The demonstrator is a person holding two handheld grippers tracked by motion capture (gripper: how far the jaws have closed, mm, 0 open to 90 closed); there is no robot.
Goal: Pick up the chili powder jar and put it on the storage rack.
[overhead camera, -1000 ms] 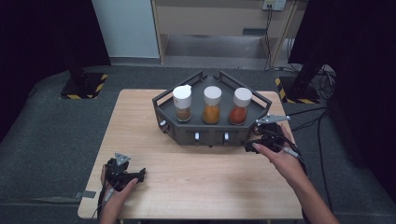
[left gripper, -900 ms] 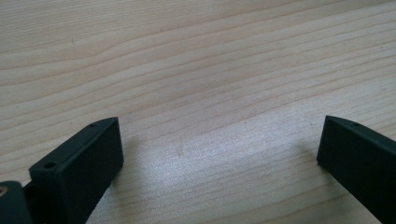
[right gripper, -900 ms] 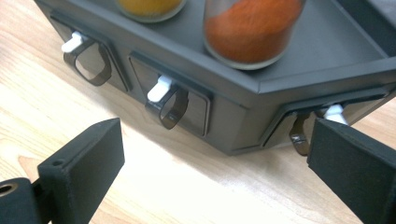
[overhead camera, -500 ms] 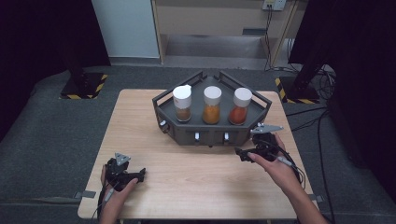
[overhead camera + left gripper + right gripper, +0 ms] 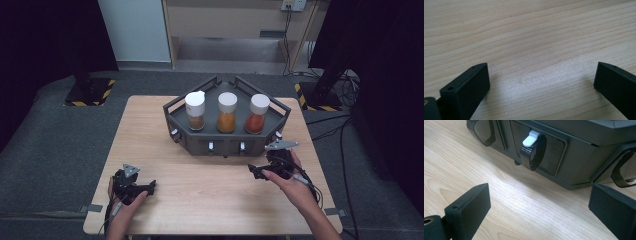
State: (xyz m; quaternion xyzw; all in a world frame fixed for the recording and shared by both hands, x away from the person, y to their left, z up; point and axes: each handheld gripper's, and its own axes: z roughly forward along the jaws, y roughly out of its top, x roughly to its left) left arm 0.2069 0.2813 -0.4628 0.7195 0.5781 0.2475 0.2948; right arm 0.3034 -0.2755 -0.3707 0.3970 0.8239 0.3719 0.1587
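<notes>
Currently right gripper (image 5: pixel 261 172) wide open, empty, just before dispenser rack (image 5: pixel 227 142), facing white lever (image 5: pixel 531 138), likely lining up; left gripper (image 5: pixel 142 187) open, empty, parked well away.

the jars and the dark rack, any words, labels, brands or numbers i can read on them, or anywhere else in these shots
No text can be read in any view.
Three jars in the rack: white lids, no label legible.
Rack front, right gripper view: a white tab on a dark clip, unmarked.
Yellow-black hazard stripes on the floor: a pattern, no words.
Wall outlet: too small to read.
</notes>
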